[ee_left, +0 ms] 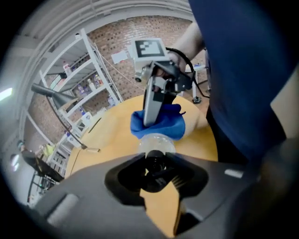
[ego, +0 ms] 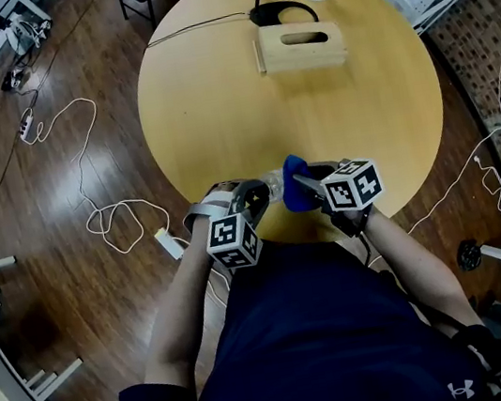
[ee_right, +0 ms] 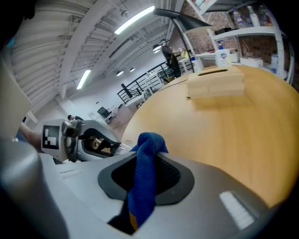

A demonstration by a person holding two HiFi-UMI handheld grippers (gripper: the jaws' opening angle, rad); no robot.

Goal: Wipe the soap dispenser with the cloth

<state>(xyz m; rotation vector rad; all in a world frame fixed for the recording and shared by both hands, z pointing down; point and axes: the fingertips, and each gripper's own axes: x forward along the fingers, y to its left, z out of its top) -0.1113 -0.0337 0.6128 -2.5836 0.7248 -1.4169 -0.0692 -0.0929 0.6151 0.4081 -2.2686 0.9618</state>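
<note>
At the table's [ego: 313, 118] near edge, the left gripper [ego: 257, 194] clamps the dispenser's [ee_left: 157, 144] black neck, seen only in its own view. The right gripper [ego: 309, 178] pinches the cloth [ee_right: 145, 172] against the dispenser. A box [ego: 301, 46] and a lamp [ego: 281, 13] stand far off.

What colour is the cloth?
The cloth is blue; right gripper view shows it best.

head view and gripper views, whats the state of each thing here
clear plastic soap dispenser with black pump, gripped at its pump end
blue cloth, pinched, against the dispenser
left gripper, shut on the dispenser
right gripper, shut on the cloth
wooden slotted box, resting on the round wooden table
</note>
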